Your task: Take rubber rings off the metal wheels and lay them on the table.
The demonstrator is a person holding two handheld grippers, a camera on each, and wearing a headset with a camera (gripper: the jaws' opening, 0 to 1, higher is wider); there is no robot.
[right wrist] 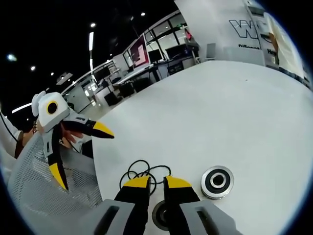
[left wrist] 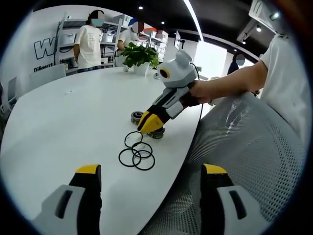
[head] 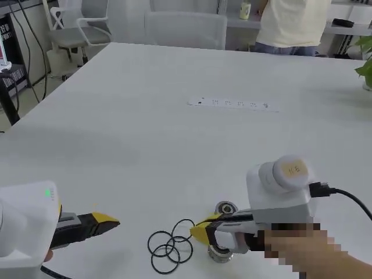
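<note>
left gripper [left wrist: 151, 170] spread wide, right gripper [right wrist: 156, 184] almost pressed together beside loose rubber rings [head: 171, 244], half hiding a metal wheel [right wrist: 160, 214], any pinch unreadable.

Several thin black rubber rings [head: 170, 247] lie flat in an overlapping cluster on the white table [head: 174, 145]. Just beside them, a round silver metal wheel [head: 226, 208] with a dark inner band lies flat in the open. A second metal wheel [head: 220, 254], partly hidden, sits nearer the table's edge.

Left gripper [left wrist: 150, 170] jaws spread wide; right gripper [right wrist: 157, 183] jaws nearly together
</note>
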